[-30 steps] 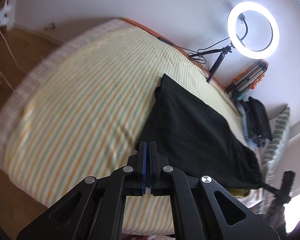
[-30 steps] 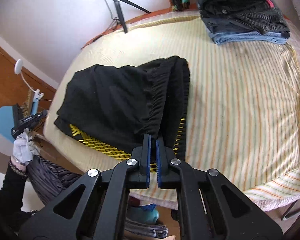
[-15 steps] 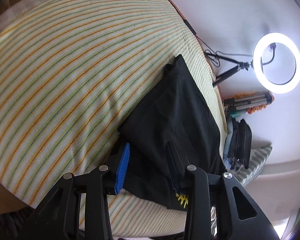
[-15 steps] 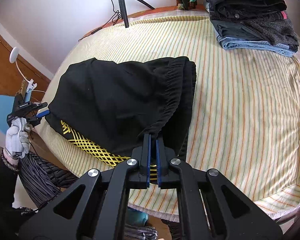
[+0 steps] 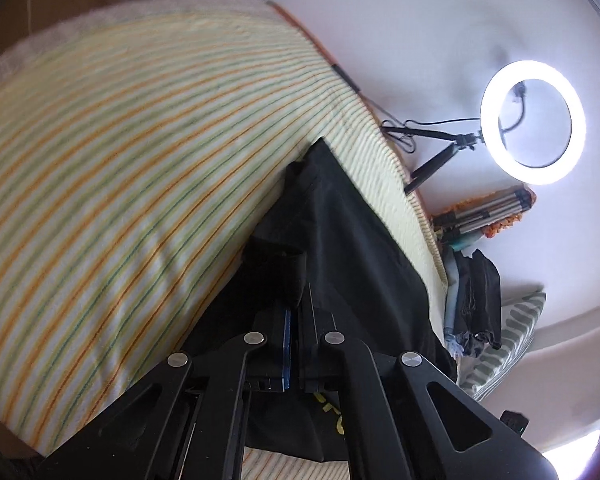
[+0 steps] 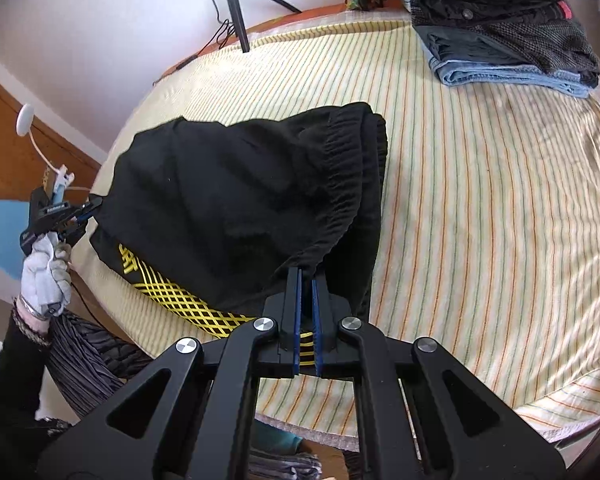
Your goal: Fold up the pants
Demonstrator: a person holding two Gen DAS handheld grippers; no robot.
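Observation:
Black pants with a yellow lattice print lie folded on the striped bed sheet. My right gripper is shut on the gathered waistband near the bed's front edge and holds it slightly raised. At the pants' left end my left gripper, held by a white-gloved hand, pinches the cloth. In the left wrist view the left gripper has its jaws closing tight on a fold of the black pants, with the cloth bunched just ahead of the fingertips.
A stack of folded clothes sits at the bed's far right corner. A ring light on a tripod stands against the white wall. Striped sheet spreads bare to the left of the pants. A blue chair is beside the bed.
The left gripper opened around the pants' edge, sank toward it, rolled a little and then shut on the cloth. The right gripper kept its grip on the waistband and barely moved.

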